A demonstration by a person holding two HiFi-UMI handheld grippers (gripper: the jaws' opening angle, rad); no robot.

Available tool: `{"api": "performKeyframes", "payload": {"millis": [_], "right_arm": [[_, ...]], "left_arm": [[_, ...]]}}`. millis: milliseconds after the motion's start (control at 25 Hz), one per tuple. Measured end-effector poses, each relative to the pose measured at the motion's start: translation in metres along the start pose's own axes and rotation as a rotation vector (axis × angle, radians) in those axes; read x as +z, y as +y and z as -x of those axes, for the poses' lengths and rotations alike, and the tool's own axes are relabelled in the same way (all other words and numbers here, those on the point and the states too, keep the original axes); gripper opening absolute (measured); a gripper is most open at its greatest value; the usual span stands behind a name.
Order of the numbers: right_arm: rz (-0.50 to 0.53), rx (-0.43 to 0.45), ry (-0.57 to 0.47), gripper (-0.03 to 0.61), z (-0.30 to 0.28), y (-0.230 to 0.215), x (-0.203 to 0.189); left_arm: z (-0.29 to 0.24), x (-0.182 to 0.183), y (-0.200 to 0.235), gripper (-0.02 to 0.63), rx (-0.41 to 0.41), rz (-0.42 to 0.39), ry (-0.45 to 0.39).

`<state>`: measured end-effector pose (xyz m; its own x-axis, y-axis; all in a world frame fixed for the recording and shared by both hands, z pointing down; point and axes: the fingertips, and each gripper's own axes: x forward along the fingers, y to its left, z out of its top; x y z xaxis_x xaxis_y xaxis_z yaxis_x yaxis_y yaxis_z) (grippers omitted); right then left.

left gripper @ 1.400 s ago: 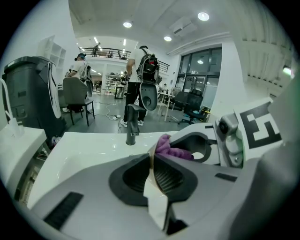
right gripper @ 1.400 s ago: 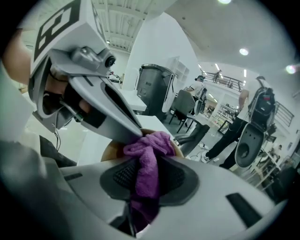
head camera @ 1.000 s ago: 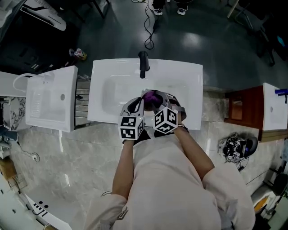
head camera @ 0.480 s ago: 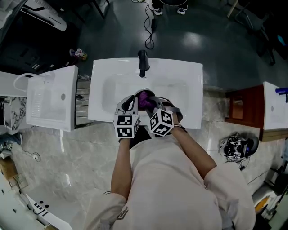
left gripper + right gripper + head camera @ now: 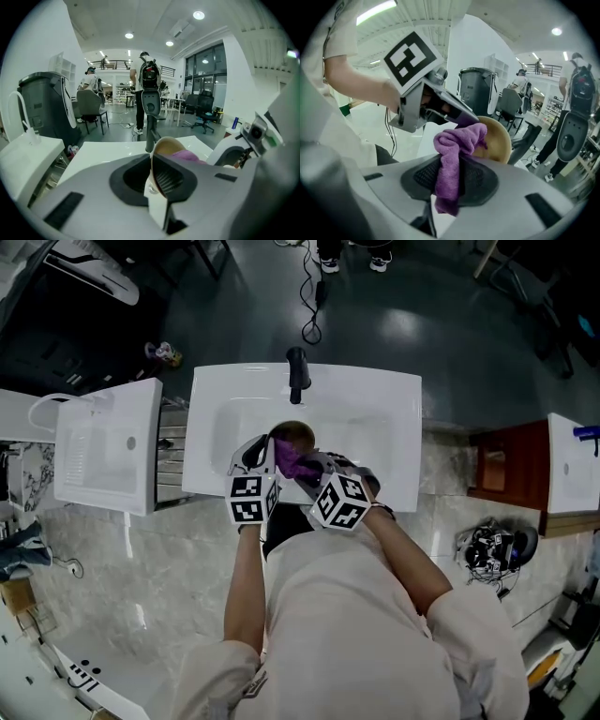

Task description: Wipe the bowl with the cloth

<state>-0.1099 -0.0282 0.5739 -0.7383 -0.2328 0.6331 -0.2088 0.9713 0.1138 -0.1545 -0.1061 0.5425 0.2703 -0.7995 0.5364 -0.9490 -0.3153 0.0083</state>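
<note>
Over the white sink (image 5: 394, 418) my left gripper (image 5: 265, 452) holds a tan bowl (image 5: 293, 435) by its rim. In the left gripper view the bowl (image 5: 168, 143) stands on edge between the jaws, and the left gripper (image 5: 157, 180) is closing tighter on the rim. My right gripper (image 5: 306, 471) is shut on a purple cloth (image 5: 288, 463). In the right gripper view the cloth (image 5: 454, 154) hangs from the right gripper (image 5: 450, 183), and its bunched top presses against the inside of the bowl (image 5: 497, 140).
A black faucet (image 5: 298, 376) stands at the sink's far edge, just beyond the bowl. A second white basin (image 5: 103, 442) sits to the left. People stand in the room behind the sink, and a grey bin (image 5: 42, 103) is at the left.
Both grippers have shifted left and away from me. The bowl's tan inside now shows beyond the cloth, which covered it before.
</note>
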Motion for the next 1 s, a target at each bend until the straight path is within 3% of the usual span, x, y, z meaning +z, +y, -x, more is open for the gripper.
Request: {"api": "performKeyframes", "payload": {"millis": [160, 400, 600, 880, 1000], "right_arm": [[-0.078, -0.045, 0.015, 0.089, 0.011, -0.020, -0.022], [-0.202, -0.174, 0.051, 0.089, 0.035, -0.077, -0.054], [-0.268, -0.243, 0.060, 0.089, 0.055, -0.115, -0.059], [-0.167, -0.313, -0.027, 0.089, 0.068, -0.143, -0.015], [-0.134, -0.360, -0.084, 0.089, 0.073, -0.152, 0.011]], "left_arm": [[0.001, 0.007, 0.016, 0.021, 0.023, -0.020, -0.007], [0.003, 0.011, 0.017, 0.018, 0.022, -0.143, 0.005], [0.001, 0.000, -0.001, 0.018, 0.006, -0.344, 0.058], [-0.003, -0.006, -0.037, 0.018, -0.038, -0.716, 0.079], [-0.006, -0.013, -0.047, 0.018, -0.067, -0.805, 0.096]]}}
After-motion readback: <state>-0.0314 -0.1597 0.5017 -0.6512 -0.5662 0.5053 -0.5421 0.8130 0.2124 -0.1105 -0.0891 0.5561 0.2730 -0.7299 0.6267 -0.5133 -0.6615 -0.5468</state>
